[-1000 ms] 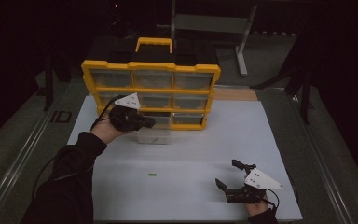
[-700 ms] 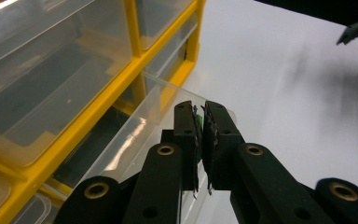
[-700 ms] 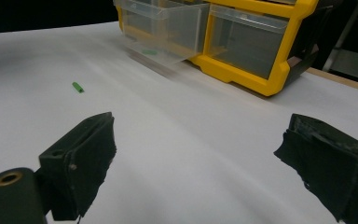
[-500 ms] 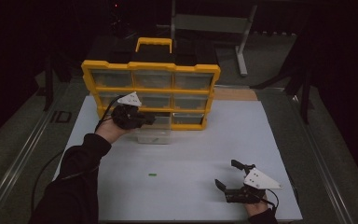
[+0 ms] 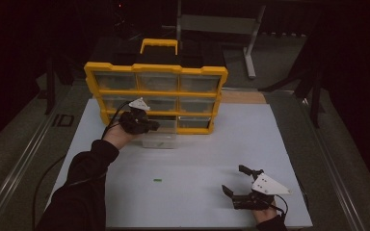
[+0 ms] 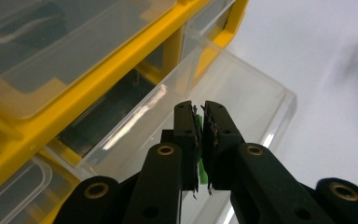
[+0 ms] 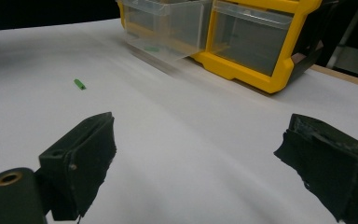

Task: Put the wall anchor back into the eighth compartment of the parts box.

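While the left tool pinches a small green piece over the clear pulled-out drawer, I judge the piece light, stiff and easily dropped; grip it mid-length. The right tool rests wide open on the bench.

High view: fixed overhead on person's side, looks fwd/down over whole table. Left gripper view: very close, aimed along its jaws into the pulled-out clear drawer of yellow organizer. Right gripper view: low, near the tabletop, faces organizer from afar. All 3 share organizer + drawer.
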The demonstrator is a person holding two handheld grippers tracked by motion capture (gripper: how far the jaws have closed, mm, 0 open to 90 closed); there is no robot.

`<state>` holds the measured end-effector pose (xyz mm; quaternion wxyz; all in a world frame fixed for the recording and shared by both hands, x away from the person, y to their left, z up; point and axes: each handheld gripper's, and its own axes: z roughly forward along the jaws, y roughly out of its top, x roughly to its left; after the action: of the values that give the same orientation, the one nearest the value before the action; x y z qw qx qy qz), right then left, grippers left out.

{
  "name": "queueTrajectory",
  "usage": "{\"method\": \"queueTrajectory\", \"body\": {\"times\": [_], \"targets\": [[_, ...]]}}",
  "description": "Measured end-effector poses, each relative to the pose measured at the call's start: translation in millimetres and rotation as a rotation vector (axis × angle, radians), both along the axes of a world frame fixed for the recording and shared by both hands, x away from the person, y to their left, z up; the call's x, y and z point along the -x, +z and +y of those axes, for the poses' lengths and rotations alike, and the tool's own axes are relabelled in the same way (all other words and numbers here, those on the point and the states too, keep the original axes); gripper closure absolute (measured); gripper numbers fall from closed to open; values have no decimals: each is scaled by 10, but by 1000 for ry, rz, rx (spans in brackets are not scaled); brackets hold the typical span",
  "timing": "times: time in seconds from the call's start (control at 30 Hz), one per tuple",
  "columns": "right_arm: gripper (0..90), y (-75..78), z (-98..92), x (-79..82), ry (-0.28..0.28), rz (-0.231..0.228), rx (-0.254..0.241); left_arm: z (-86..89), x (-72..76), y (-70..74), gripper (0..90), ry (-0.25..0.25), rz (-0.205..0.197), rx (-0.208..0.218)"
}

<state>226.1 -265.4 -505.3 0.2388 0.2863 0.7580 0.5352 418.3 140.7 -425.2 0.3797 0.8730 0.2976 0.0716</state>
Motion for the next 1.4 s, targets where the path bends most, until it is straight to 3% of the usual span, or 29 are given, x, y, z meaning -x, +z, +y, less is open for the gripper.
{"method": "queueTrajectory", "body": {"times": [0.17,0.33,0.43,0.47,0.53,0.73,0.93,1.13,1.2,1.4], "targets": [[90,-3,3,-1,4,3,1,2,-34,-42,842,12,22,-29],[90,-5,-1,-5,5,5,1,19,-31,-30,835,12,27,-14],[90,-5,0,-5,5,5,1,26,-21,-13,718,25,10,-17],[90,-1,2,0,6,4,1,39,-17,3,675,25,20,8],[90,-1,2,0,6,4,1,33,-2,16,590,22,17,-2],[90,-1,2,0,6,5,2,29,69,48,433,-15,0,24],[90,-2,4,1,5,5,2,8,163,57,222,-30,-9,11],[90,0,8,4,3,6,3,28,248,75,24,-61,16,49],[90,1,9,4,3,5,3,36,284,83,8,-69,22,71],[90,2,8,4,3,4,4,23,417,86,2,-103,18,79]]}}
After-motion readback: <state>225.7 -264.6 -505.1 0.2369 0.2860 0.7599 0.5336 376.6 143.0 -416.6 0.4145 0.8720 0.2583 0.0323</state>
